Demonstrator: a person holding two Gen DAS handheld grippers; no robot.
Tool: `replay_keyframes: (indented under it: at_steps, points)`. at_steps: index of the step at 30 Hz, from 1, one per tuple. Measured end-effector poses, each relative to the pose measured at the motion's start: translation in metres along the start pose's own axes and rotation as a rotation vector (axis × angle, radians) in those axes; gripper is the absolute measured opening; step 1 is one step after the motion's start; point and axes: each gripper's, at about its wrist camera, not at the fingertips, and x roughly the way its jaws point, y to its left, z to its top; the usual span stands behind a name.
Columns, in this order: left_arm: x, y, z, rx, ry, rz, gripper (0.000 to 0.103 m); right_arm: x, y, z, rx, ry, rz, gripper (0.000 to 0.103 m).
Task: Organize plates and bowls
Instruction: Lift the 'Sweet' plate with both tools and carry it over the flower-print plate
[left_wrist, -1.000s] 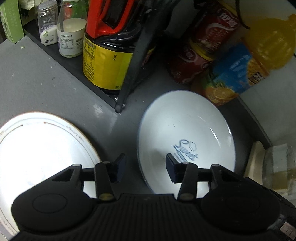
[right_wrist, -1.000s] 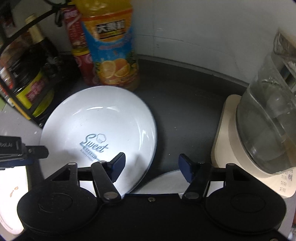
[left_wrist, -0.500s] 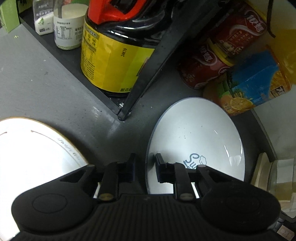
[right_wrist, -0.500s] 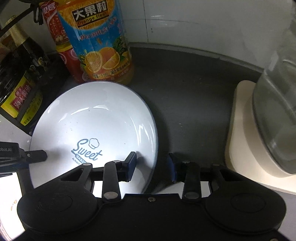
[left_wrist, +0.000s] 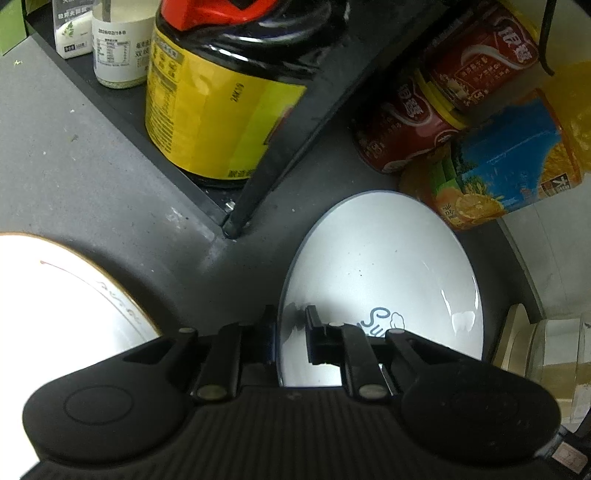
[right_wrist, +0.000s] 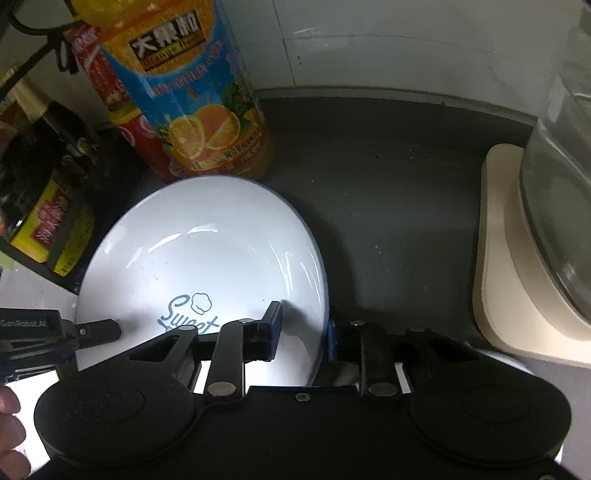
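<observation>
So both grippers have gone from wide open a second ago to nearly pinched, one on each side of the same plate. The left gripper (left_wrist: 291, 328) has dropped down onto the left rim of the white plate (left_wrist: 380, 266) with the "Sweet" print, and its jaws are closing with that rim between them; they look about touching it. The right gripper (right_wrist: 304, 326) hasn't really moved, but its jaws are closing on the opposite rim too, one finger inside the plate and one outside.

The plate sits flat on the dark desk (right_wrist: 399, 221), right next to the orange juice bottle (right_wrist: 199, 110) and the rack with the sauce jug (left_wrist: 221, 110). A second white plate (left_wrist: 55, 314) lies off to the left, well apart.

My read: it's a two-sided grab, and the lift comes next, probably to stack it on the other plate.
</observation>
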Motion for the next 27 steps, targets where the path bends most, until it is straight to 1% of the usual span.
replay_keyframes:
  at_steps: [5,10,13,23,27]
  points:
    - [-0.015,0.002,0.007,0.019,-0.016,-0.036,0.012,-0.020,0.004,-0.008,0.026,-0.022,0.011,0.018]
    - [-0.030,0.003,0.013,0.049,-0.021,-0.056,0.012,-0.038,0.010,-0.016,0.056,-0.043,0.028,0.014]
    - [-0.039,0.006,0.017,0.063,-0.014,-0.073,0.012,-0.045,0.015,-0.021,0.075,-0.055,0.027,0.014]
    - [-0.067,0.016,0.023,0.135,-0.001,-0.111,0.012,-0.082,0.040,-0.040,0.118,-0.142,0.013,0.014]
    - [-0.082,0.026,0.021,0.169,0.013,-0.124,0.012,-0.092,0.054,-0.052,0.127,-0.164,0.009,0.014]
